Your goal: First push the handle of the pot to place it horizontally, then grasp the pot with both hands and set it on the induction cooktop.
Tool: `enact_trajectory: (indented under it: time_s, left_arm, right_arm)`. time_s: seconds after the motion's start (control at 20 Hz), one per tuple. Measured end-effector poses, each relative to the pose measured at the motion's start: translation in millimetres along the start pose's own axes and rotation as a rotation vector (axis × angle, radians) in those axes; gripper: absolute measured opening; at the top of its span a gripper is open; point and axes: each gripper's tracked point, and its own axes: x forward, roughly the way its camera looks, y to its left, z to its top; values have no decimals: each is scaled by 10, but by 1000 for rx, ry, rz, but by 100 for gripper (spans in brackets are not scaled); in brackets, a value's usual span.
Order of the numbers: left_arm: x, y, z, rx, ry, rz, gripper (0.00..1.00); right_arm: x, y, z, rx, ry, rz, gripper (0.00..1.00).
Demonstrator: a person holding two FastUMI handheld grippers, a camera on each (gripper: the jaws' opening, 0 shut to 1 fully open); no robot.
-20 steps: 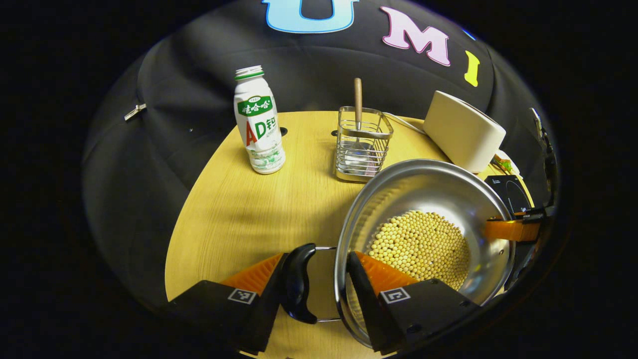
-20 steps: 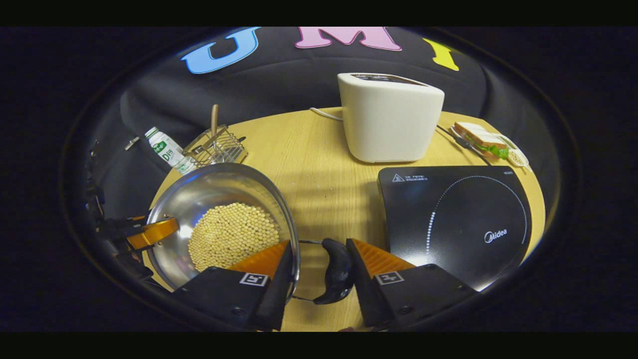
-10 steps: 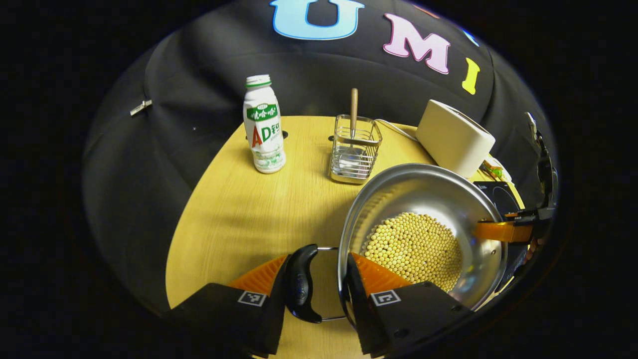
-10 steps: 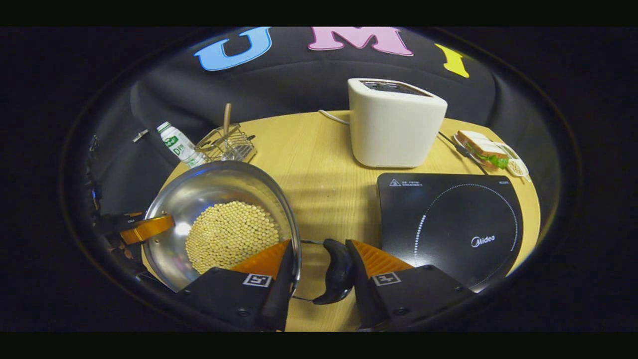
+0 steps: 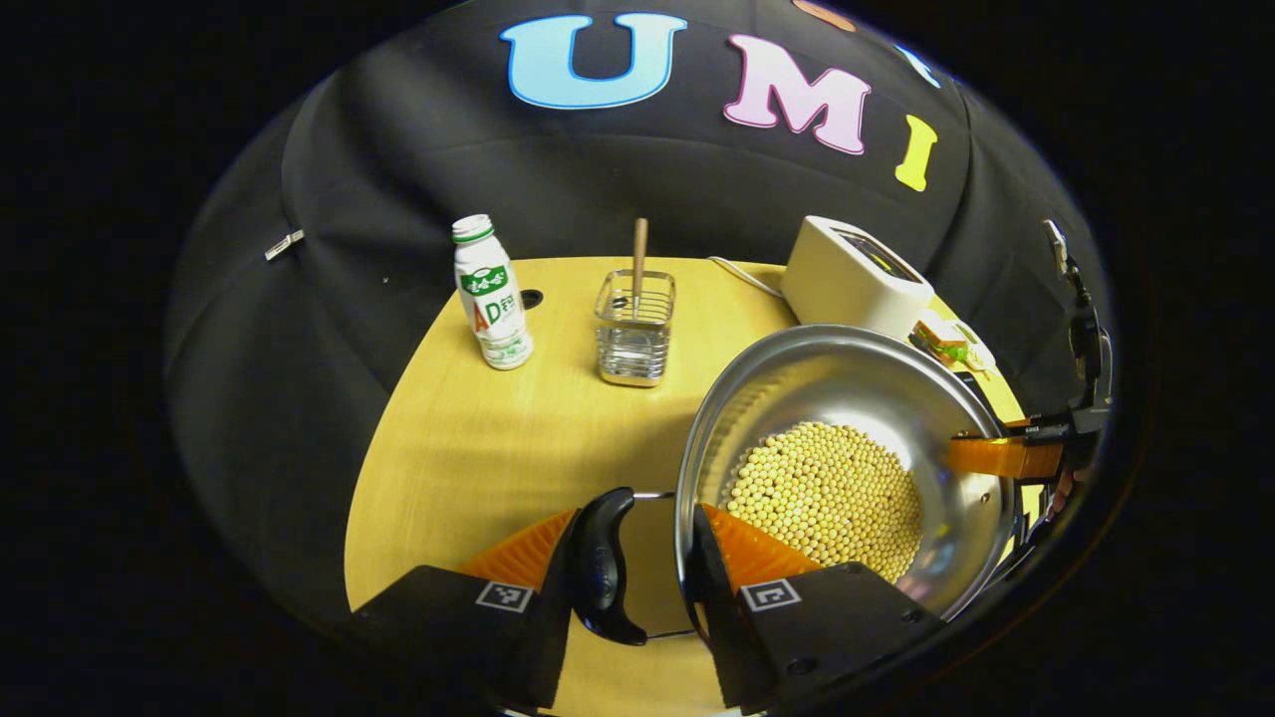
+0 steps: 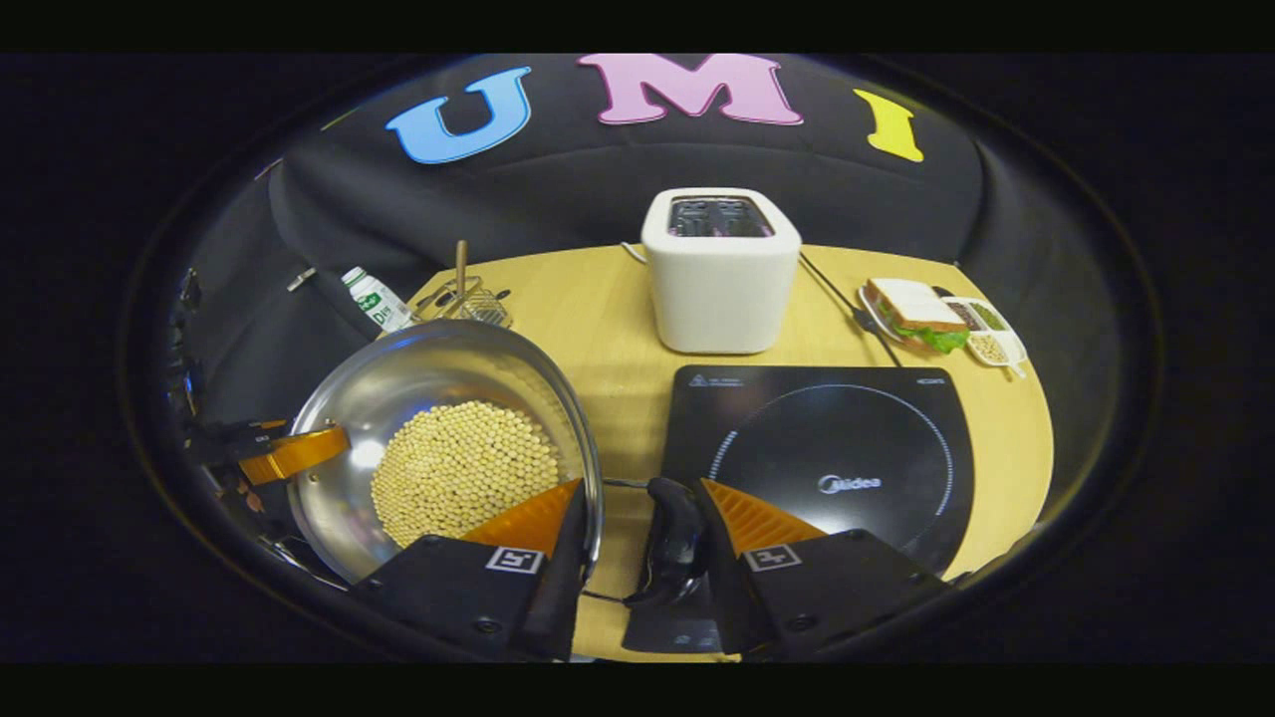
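A steel pot (image 5: 847, 388) (image 6: 418, 383) holding soybeans (image 5: 827, 493) (image 6: 463, 468) hangs above the wooden table (image 5: 478, 468), held level from both sides. My left gripper (image 5: 635, 518) is shut on the pot's left black handle (image 5: 598, 568), one finger outside the handle and the other inside the rim. My right gripper (image 6: 639, 490) is shut the same way on the right black handle (image 6: 675, 538). That handle hangs over the near left edge of the black induction cooktop (image 6: 837, 438). The pot body is left of the cooktop.
A white toaster (image 6: 719, 274) stands behind the cooktop, with a sandwich (image 6: 911, 314) and a small snack tray (image 6: 986, 339) to its right. At the table's back left are a milk bottle (image 5: 488, 304) and a wire basket (image 5: 635, 329) with a wooden-handled utensil.
Both grippers have lifted the pot and carried it to the right. The cooktop has come closer and its edge now lies under the right handle. The table items look smaller.
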Motion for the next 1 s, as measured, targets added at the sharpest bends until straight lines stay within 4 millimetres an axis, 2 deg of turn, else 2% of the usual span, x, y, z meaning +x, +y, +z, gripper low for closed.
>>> enact_trajectory:
  time_s: [0.1,0.15,0.2,0.4,0.7,1.0]
  left_arm:
    - [-17,-187,13,-14,7,-12,61]
    - [-22,-292,5,-21,10,-20,61]
    - [-23,-389,6,-27,15,-28,61]
    - [10,-799,43,-17,17,-60,60]
    - [102,-1394,151,20,16,-88,60]
    - [254,-1877,231,36,18,-102,60]
  right_arm:
    - [-113,-187,16,-3,2,-15,58]
    - [-175,-284,21,-3,5,-27,54]
    - [-226,-366,14,0,4,-37,58]
    - [-387,-772,23,10,5,-63,58]
    - [-511,-1349,77,29,15,-79,58]
    - [-502,-1833,116,45,10,-88,58]
